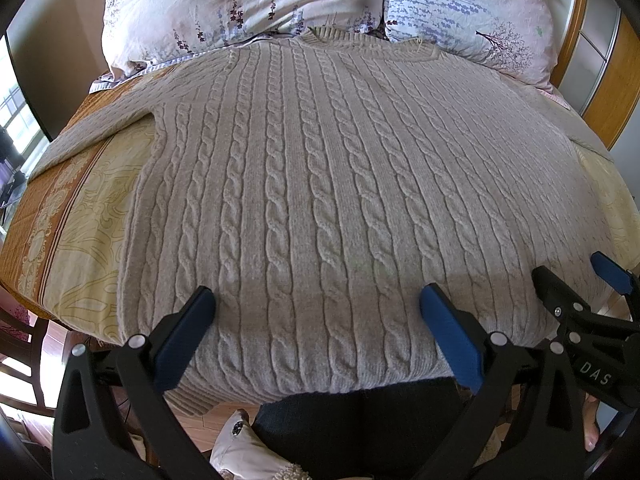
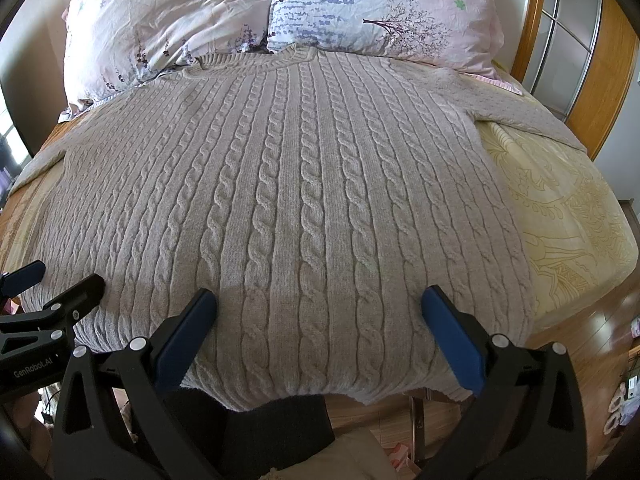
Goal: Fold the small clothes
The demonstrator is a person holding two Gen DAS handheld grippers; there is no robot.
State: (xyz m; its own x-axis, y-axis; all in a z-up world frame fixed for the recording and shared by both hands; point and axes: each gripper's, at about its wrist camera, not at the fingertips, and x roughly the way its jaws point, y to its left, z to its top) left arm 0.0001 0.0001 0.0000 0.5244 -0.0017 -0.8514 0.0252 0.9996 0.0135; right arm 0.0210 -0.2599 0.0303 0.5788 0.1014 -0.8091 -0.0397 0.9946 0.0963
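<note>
A beige cable-knit sweater point(image 1: 312, 184) point(image 2: 288, 200) lies spread flat on the bed, collar toward the pillows, hem at the near edge, sleeves stretched out to both sides. My left gripper point(image 1: 318, 300) hovers open over the hem's left half, blue pads wide apart, nothing between them. My right gripper point(image 2: 320, 300) is open too, over the hem's right half. In the left wrist view the right gripper point(image 1: 576, 276) shows at the right edge. In the right wrist view the left gripper point(image 2: 60, 276) shows at the left edge.
Two floral pillows point(image 1: 248, 4) point(image 2: 384, 8) lean against the head of the bed. A yellow and orange patterned bedspread point(image 1: 80, 208) point(image 2: 560, 208) shows on both sides of the sweater. A wooden headboard point(image 2: 532, 20) stands at the right. Wooden floor and a dark-clothed leg point(image 2: 276, 436) lie below.
</note>
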